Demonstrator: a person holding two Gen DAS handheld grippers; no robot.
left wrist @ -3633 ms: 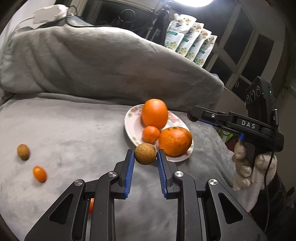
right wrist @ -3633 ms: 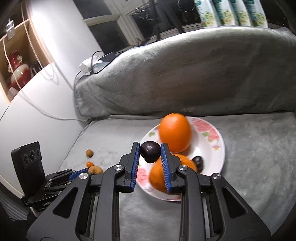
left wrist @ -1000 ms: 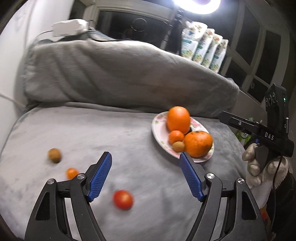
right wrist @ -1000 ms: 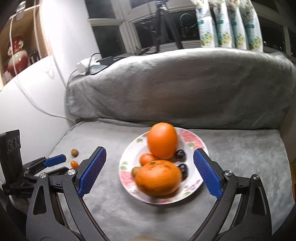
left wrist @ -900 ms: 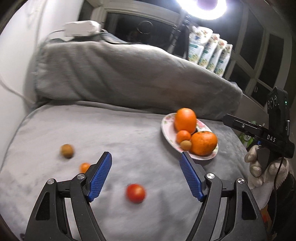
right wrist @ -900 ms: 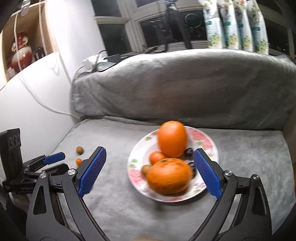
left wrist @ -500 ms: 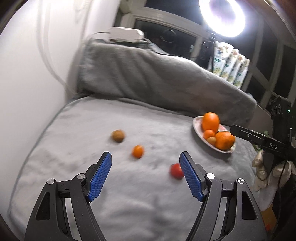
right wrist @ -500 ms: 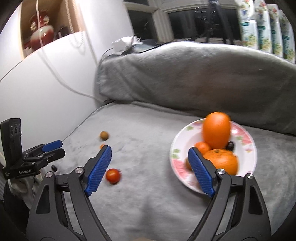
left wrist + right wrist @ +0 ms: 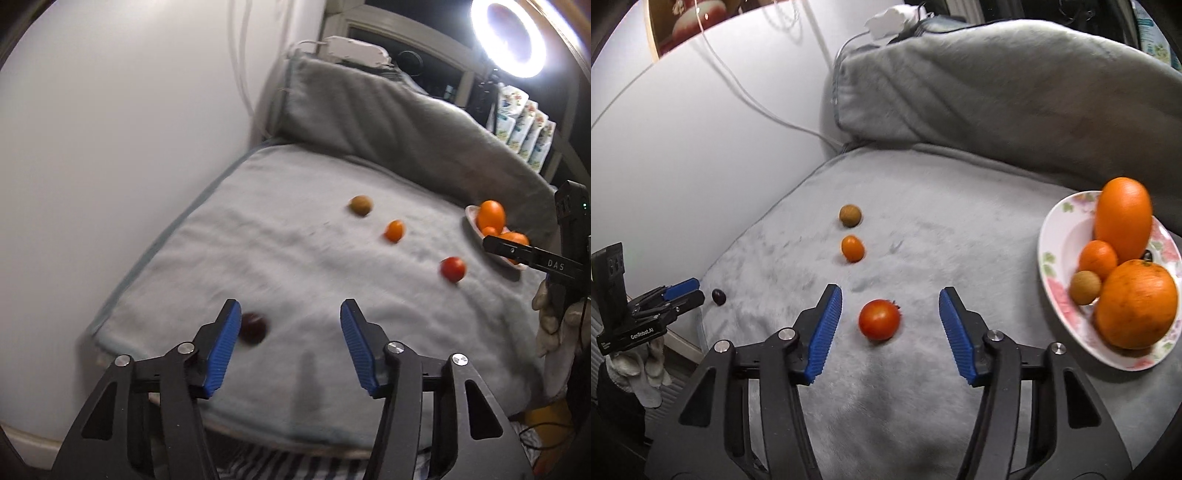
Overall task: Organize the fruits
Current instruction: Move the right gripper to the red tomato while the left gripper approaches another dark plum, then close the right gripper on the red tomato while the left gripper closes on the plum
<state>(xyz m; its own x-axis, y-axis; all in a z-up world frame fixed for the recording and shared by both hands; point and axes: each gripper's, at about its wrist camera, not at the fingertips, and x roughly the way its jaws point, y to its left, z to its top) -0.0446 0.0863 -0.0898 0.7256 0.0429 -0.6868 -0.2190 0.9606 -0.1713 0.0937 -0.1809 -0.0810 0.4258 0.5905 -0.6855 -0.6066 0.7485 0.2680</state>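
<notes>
Right gripper point(image 9: 890, 328) half-open, jaws closing, red tomato point(image 9: 879, 319) between them, untouched, stem nub pointing right. Left gripper point(image 9: 286, 347) closing, empty; blurred dark fruit point(image 9: 253, 328) just beside its left pad. Ahead of the right gripper: small orange fruit point(image 9: 852, 248), brown fruit point(image 9: 850, 215). Right: plate point(image 9: 1056, 236), edge cut off.

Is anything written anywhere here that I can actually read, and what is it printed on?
"DAS": white letters on the black body of the right gripper, seen from the left wrist view.
"GenRobot.AI": small white print on the black body of the left gripper, seen from the right wrist view.
The printed pouches by the window: lettering too small and blurred to read.
</notes>
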